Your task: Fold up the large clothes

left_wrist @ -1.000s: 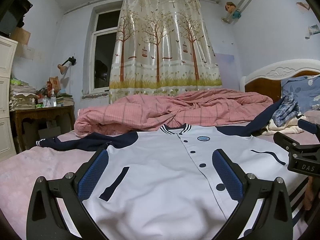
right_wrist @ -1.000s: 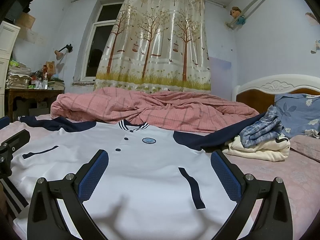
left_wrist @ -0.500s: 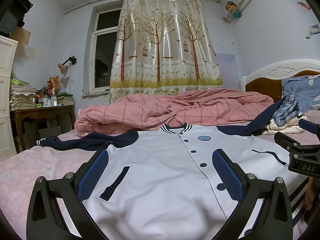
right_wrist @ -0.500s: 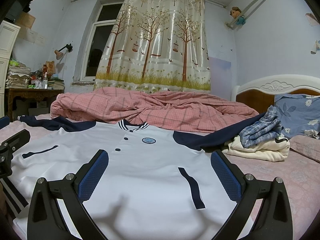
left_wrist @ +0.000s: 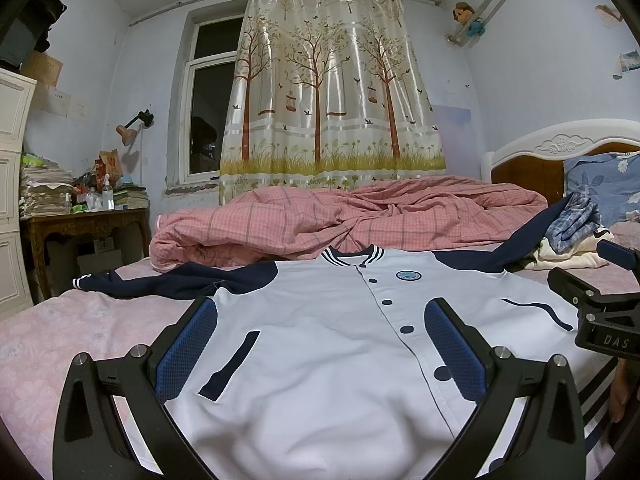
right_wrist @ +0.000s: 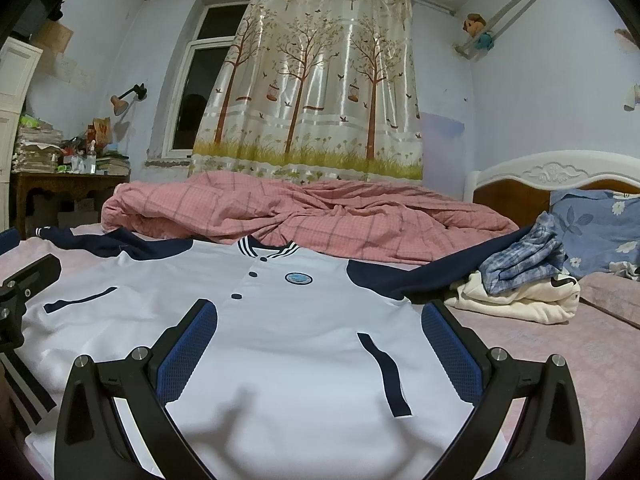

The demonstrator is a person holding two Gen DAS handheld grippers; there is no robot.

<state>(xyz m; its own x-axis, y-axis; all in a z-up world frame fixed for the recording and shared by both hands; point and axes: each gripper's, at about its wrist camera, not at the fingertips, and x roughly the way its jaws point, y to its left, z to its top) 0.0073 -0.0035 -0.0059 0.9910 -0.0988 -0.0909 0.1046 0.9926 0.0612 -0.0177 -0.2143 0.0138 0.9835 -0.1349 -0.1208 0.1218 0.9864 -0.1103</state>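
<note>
A white baseball jacket (left_wrist: 320,344) (right_wrist: 288,320) with navy sleeves, navy buttons and a striped collar lies flat and face up on the pink bed sheet (left_wrist: 80,328). Its sleeves spread out to both sides. My left gripper (left_wrist: 320,328) hovers open above the jacket's left half, nothing between its blue pads. My right gripper (right_wrist: 318,330) hovers open above the right half, also holding nothing. Each gripper shows at the edge of the other's view: the right gripper (left_wrist: 600,312) and the left gripper (right_wrist: 20,292).
A crumpled pink checked duvet (left_wrist: 344,220) lies behind the jacket. A pile of folded clothes (right_wrist: 524,280) sits at the right under one navy sleeve, beside a blue floral pillow (right_wrist: 600,228) and the headboard (right_wrist: 560,176). A cluttered wooden table (left_wrist: 84,224) stands at the left.
</note>
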